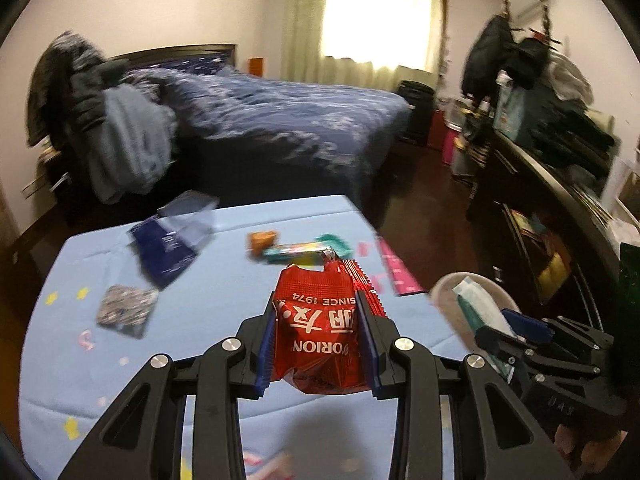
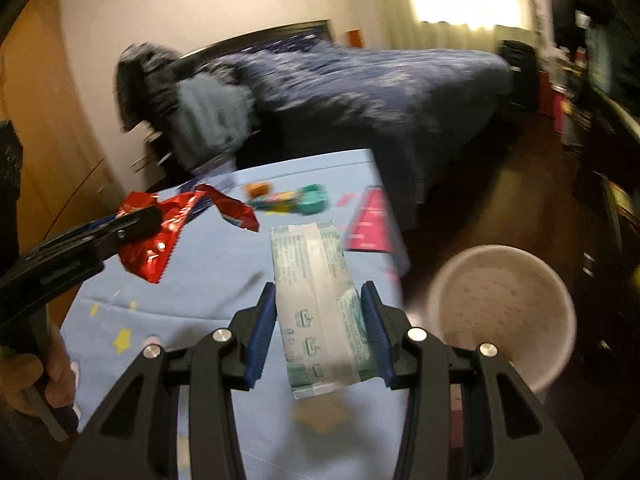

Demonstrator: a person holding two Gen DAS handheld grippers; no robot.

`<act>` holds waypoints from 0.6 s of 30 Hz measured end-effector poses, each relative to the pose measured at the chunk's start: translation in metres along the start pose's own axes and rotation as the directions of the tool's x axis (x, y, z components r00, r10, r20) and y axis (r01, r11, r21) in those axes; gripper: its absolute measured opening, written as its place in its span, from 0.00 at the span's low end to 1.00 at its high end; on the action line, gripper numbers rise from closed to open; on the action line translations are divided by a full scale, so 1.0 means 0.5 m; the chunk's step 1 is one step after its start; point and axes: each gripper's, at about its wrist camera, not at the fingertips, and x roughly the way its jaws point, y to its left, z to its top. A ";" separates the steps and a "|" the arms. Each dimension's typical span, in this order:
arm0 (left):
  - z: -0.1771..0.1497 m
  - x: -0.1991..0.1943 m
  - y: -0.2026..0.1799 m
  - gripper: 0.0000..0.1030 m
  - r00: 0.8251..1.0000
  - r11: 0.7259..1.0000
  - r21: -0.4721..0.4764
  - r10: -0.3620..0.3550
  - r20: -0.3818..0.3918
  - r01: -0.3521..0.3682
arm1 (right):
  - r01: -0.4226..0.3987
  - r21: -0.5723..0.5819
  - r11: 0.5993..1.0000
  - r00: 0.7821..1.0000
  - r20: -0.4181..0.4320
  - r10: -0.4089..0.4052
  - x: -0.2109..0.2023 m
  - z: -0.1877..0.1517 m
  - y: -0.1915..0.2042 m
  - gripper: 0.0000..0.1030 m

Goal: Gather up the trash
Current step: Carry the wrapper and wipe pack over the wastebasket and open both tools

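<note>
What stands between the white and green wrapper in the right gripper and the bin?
Nothing visible does. The right gripper holds the white and green wrapper over the table edge, and the open bin lies just to its right.

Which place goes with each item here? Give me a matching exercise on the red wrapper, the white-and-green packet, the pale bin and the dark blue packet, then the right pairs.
Things:
1. red wrapper
2. white-and-green packet
3. pale bin
4. dark blue packet

Places:
A. on the floor beside the table's right edge
B. lying on the light blue tablecloth, untouched
C. clamped between the fingers of the left gripper
D. clamped between the fingers of the right gripper

Pairs: 1-C, 2-D, 3-A, 4-B
</note>
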 end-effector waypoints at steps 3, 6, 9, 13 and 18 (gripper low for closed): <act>0.011 0.019 -0.049 0.35 0.999 0.999 0.034 -0.040 -0.002 0.040 | 0.068 0.070 0.995 0.998 0.011 -0.069 -0.022 -0.014 -0.069 0.42; 0.024 0.051 -0.115 0.35 0.995 0.991 0.092 -0.095 -0.011 0.095 | 0.140 0.137 0.981 0.990 0.011 -0.143 -0.038 -0.030 -0.137 0.42; 0.030 0.080 -0.171 0.35 0.989 0.980 0.132 -0.142 -0.039 0.146 | 0.205 0.185 0.961 0.978 0.001 -0.209 -0.043 -0.044 -0.198 0.42; 0.039 0.130 -0.257 0.35 0.974 0.955 0.192 -0.214 -0.078 0.225 | 0.261 0.234 0.937 0.965 -0.022 -0.263 -0.028 -0.055 -0.264 0.43; 0.050 0.191 -0.337 0.35 0.957 0.931 0.230 -0.262 -0.123 0.284 | 0.297 0.255 0.920 0.954 -0.049 -0.295 0.014 -0.058 -0.313 0.43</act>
